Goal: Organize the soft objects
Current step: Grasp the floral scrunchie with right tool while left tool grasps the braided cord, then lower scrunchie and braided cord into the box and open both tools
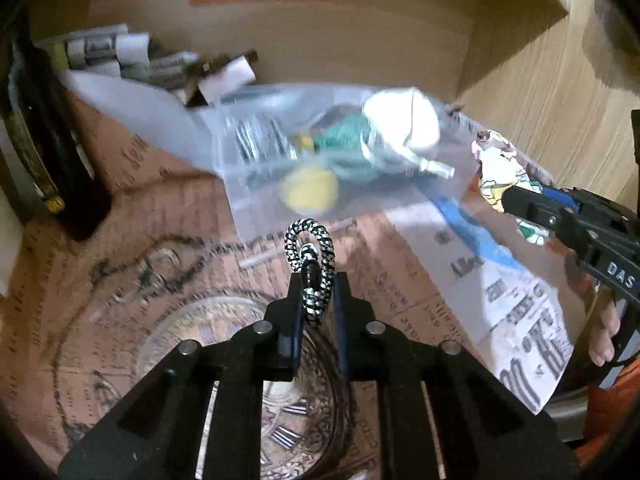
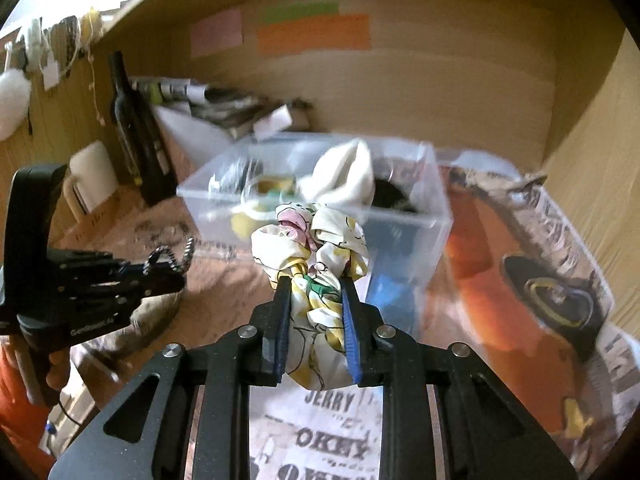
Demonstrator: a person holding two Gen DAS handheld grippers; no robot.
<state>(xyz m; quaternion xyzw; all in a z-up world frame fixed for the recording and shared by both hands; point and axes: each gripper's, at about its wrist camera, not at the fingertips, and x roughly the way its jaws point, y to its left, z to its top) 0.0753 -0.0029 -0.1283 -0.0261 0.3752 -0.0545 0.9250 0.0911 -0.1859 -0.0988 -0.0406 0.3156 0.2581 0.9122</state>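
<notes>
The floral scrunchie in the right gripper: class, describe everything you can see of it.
The floral scrunchie is a gathered ring of thin, shiny-looking cream fabric printed with pink, yellow and green flowers. It is bunched and crumpled, pinched between the blue pads of the right gripper, which is shut on it and holds it clear of the printed paper, in front of the clear plastic box. Nothing else touches it.

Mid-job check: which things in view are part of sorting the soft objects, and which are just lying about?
Part of the job:
- black-and-white hair tie, held in the left gripper
- floral scrunchie, held in the right gripper
- clear bin with a white cloth inside

Lying about:
- dark bottle
- rolled papers
- sticky notes on the back wall
</notes>
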